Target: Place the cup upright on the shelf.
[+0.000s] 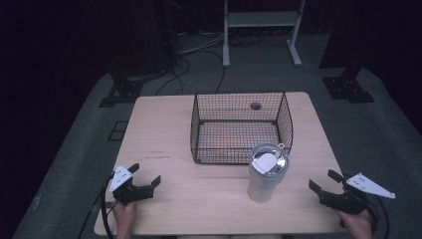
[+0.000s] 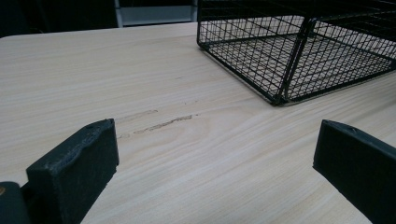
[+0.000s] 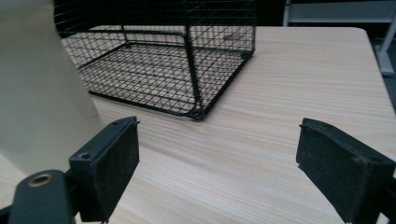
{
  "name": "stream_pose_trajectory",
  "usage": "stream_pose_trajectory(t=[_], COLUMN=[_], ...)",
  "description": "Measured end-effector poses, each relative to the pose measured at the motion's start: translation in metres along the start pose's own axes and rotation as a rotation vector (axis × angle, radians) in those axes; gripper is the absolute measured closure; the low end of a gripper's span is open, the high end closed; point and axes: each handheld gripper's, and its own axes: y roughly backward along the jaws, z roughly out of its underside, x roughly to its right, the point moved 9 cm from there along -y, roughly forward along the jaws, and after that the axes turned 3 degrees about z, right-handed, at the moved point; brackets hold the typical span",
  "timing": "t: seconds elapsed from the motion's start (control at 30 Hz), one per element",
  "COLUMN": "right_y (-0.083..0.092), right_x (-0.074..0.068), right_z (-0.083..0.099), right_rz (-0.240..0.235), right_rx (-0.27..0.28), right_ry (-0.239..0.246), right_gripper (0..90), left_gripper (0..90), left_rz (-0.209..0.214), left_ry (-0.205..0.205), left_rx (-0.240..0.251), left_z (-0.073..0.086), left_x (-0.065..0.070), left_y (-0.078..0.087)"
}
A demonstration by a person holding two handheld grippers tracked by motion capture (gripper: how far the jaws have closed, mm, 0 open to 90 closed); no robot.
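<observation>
A cream tumbler with a clear lid stands upright on the wooden table, just in front of a black wire basket. My left gripper rests near the table's front left, open, nothing between its jaws; in its own view the left gripper faces the basket's corner. My right gripper sits at the front right, open and empty. In its own view the right gripper has the tumbler's wall at the left and the basket ahead.
The basket holds nothing visible and has a table grommet hole behind it. A white metal stand and cables lie on the grey floor beyond the table. Bare tabletop stretches between the two grippers.
</observation>
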Motion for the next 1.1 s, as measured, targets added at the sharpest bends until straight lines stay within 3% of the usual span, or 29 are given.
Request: stream_pose_trajectory(t=[0.27,0.4,0.63,0.93,1.1], right_y=[0.000,0.003,0.004,0.001,-0.008], right_x=[-0.018,-0.034,-0.053,-0.074,-0.096], right_z=[-0.004,-0.006,-0.008,-0.012,-0.009], right_rz=[-0.065,-0.110,-0.168,-0.231,-0.283], right_rx=[-0.011,-0.016,-0.030,-0.031,-0.049], right_ry=[0.055,0.108,0.147,0.164,0.199], right_gripper=[12.5,11.1,7.2,4.4,3.4], left_gripper=[0.0,0.0,0.0,0.0,0.0], left_rz=[0.002,0.007,0.004,0.004,0.006], left_ry=[-0.005,-0.012,-0.009,-0.013,-0.015], left_rx=[-0.003,0.001,-0.002,-0.002,-0.002], left_z=[0.000,0.000,0.000,0.000,0.000], left_x=[0.001,0.002,0.001,0.002,0.002], left_y=[0.000,0.000,0.000,0.000,0.000])
